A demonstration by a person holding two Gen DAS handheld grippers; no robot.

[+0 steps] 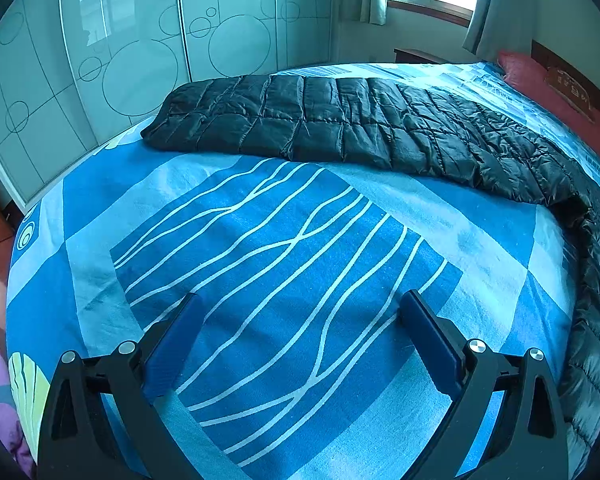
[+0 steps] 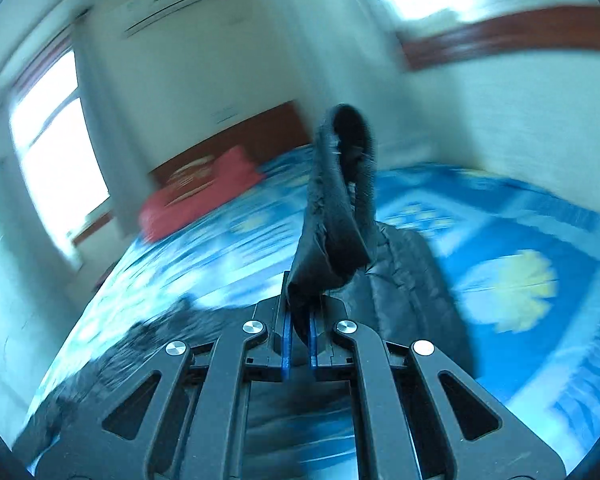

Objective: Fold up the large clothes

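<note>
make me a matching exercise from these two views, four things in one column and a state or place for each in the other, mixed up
Column 1
1. left gripper
2. right gripper
3. black quilted jacket
4. red pillow

Column 2
A. at the head of the bed, by the wooden headboard
B. fingers wide apart over the blue bedsheet, holding nothing
C. spread in a long strip across the bed
D. fingers closed on a fold of black fabric

Pairs: 1-B, 2-D, 3-C, 4-A
</note>
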